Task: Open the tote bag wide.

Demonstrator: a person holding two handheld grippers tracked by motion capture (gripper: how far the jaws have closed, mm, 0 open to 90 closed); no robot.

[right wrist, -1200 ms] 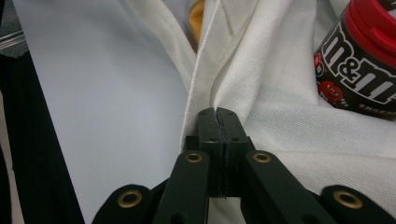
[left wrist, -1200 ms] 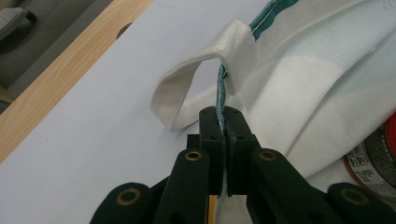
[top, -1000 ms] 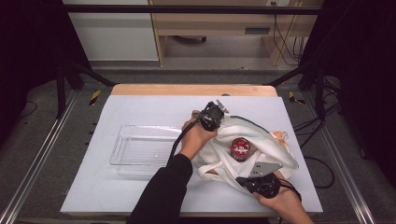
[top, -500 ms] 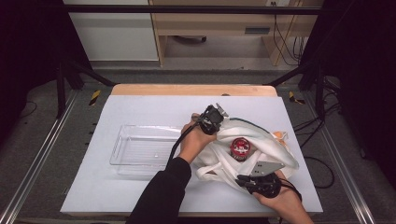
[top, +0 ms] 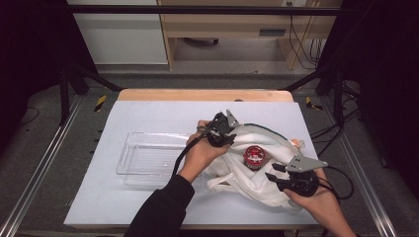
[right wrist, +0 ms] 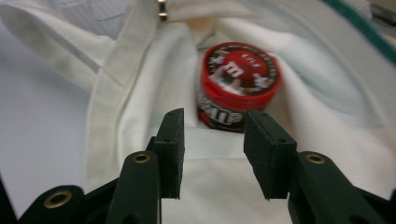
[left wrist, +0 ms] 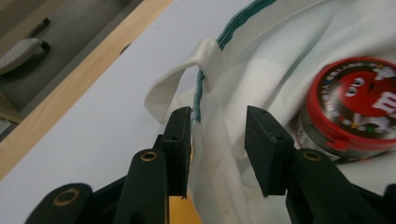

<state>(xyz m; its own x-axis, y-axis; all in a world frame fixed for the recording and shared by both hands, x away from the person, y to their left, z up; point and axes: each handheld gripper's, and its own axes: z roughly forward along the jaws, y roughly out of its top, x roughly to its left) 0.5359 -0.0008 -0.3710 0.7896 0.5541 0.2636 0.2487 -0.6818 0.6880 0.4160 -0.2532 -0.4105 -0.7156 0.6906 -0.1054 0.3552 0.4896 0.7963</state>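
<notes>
High view: both the left gripper and right gripper are just opening, jaws apart, over a white cloth bag holding a red-lidded candy tin, lying on the white table beside a clear tray; grey floor is surrounding it.

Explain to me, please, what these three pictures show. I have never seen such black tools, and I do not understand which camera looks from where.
A person works at a table, holding a two-jaw tool in each hand. The high view looks down from above: the left gripper and right gripper are at a white cloth bag. The other two pictures come from cameras riding on the grippers and looking along their black jaws. Inside the bag lies a red-lidded candy tin. A clear plastic tray lies left of it. Both pairs of jaws have just been opening: the left stand apart around the bag's edge, the right above the cloth. Neither clamps anything.
</notes>
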